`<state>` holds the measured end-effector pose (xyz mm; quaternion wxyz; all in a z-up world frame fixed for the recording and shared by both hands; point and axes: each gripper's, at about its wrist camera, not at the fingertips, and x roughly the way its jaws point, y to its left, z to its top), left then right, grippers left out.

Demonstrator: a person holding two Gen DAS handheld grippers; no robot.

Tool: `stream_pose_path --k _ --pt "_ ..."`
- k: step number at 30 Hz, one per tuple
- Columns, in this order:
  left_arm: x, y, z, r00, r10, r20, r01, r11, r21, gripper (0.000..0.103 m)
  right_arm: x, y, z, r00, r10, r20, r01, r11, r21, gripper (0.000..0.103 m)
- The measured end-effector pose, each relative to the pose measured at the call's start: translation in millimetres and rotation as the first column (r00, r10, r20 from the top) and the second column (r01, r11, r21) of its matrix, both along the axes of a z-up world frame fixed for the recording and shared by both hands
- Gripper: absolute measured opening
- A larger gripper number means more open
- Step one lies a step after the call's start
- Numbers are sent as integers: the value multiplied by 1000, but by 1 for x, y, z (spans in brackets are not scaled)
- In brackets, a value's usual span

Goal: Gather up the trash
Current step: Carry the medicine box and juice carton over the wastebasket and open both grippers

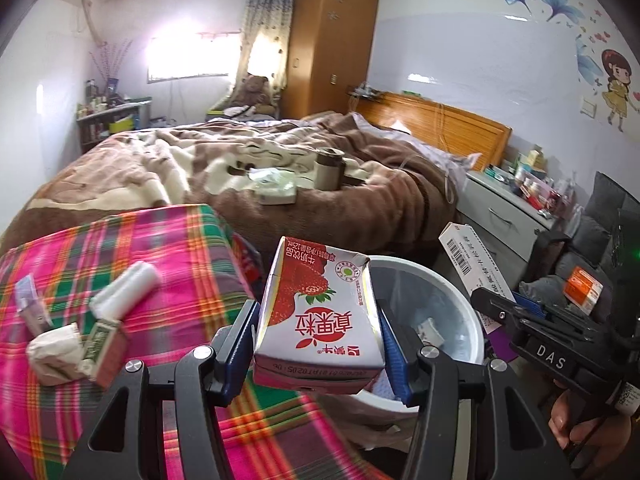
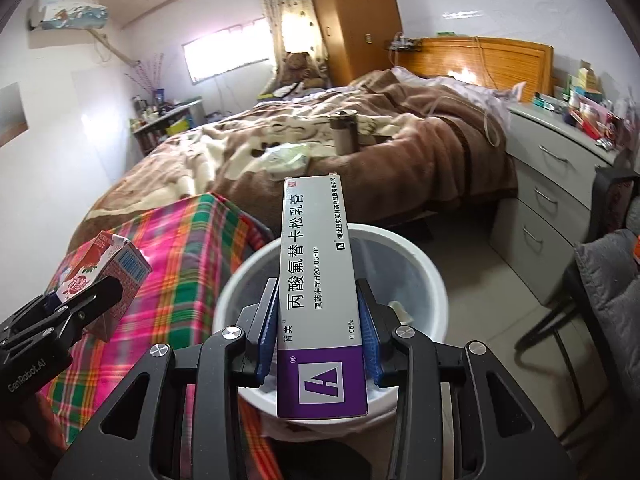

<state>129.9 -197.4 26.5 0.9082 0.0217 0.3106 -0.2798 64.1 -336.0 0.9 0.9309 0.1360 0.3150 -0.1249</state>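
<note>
Left wrist: creased strawberry milk carton [image 1: 320,316] pinched, slim cardboard ointment box [image 2: 316,300], round white bin [image 2: 424,276]

The white bin [image 2: 424,276] gapes open-topped, only small scraps low inside. The plaid-covered desk [image 1: 168,248] presses against the bin's left rim; the bed [image 2: 400,168] blocks behind the bin; bare floor [image 2: 472,248] lies right of it.
</note>
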Motion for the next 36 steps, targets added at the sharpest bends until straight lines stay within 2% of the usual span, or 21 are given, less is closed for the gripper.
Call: stream_pose_path --k 11,21,24,25,27,29,36 --pt "5 -49 -16 998 -61 -12 62 997 47 57 0 -25 -10 999 -26 -37 26 1000 10 37" --pt "18 -59 -21 995 -80 -51 81 997 16 57 13 -33 -27 994 -7 -108 8 1000 12 38" --pt "23 -58 -24 996 -69 -61 70 998 10 63 15 -36 -32 991 -14 -132 15 1000 11 38" --pt "24 -57 -25 995 -69 -66 70 998 3 65 15 -36 -33 990 -18 -140 20 1000 8 39" --pt "26 -55 -27 995 -68 -79 67 998 -6 65 14 -35 -34 989 -21 -144 23 1000 7 52" --pt "27 -52 -27 995 -65 -79 65 998 -3 65 13 -35 -32 991 -16 -136 18 1000 16 60" --pt "21 -38 -21 997 -49 -62 49 999 -10 65 9 -30 -21 994 -19 -104 20 1000 10 60"
